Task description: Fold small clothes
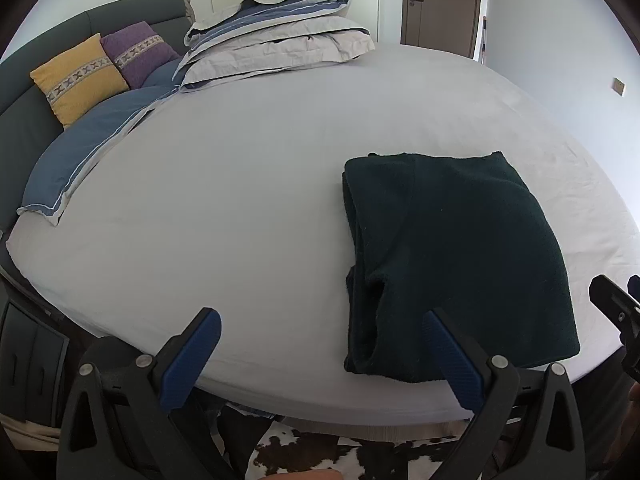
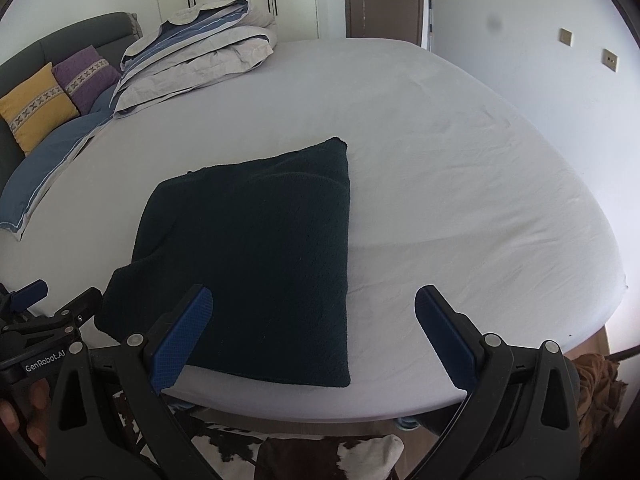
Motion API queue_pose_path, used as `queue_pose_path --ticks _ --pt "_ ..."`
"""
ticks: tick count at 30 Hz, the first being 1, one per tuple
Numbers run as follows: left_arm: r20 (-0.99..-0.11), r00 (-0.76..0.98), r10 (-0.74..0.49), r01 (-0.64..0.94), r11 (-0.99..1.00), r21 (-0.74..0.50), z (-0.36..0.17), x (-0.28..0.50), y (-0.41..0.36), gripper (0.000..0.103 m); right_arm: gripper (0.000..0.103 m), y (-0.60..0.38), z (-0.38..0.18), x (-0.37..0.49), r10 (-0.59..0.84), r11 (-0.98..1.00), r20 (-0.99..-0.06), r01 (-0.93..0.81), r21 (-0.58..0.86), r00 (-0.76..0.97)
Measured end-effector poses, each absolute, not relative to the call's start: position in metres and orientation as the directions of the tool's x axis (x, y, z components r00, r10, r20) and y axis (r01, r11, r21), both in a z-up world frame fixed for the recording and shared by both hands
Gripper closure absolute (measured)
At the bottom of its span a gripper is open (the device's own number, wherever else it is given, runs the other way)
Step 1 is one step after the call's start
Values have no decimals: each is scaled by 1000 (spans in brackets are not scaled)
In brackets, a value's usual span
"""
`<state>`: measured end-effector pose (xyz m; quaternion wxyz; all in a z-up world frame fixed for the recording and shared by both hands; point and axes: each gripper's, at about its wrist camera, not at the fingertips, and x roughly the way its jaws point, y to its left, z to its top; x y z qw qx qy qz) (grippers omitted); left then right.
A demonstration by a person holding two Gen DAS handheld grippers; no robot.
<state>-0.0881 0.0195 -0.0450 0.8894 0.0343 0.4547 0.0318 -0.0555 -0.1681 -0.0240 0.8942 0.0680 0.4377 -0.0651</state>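
A dark green knitted garment (image 1: 452, 256) lies folded into a rough rectangle on the pale grey bed sheet (image 1: 240, 200), near the front edge. It also shows in the right wrist view (image 2: 260, 256). My left gripper (image 1: 320, 336) is open and empty, held over the bed's front edge just left of the garment. My right gripper (image 2: 312, 316) is open and empty, held over the front edge at the garment's near right corner. The right gripper's tip shows at the far right of the left wrist view (image 1: 616, 304). The left gripper shows at the lower left of the right wrist view (image 2: 52, 304).
A folded grey and blue duvet (image 1: 276, 36) is piled at the back of the bed. A yellow cushion (image 1: 76, 76) and a purple cushion (image 1: 138, 52) lean on the dark headboard. A blue pillow (image 1: 80, 148) lies at left. A cowhide rug (image 2: 320, 456) covers the floor below.
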Motion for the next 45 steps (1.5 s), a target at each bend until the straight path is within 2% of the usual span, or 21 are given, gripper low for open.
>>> queue_pose_path --ticks 45 --pt "-816 573 75 -8 996 86 -51 -83 14 0 0 -159 -39 -56 -46 981 -813 180 73 580"
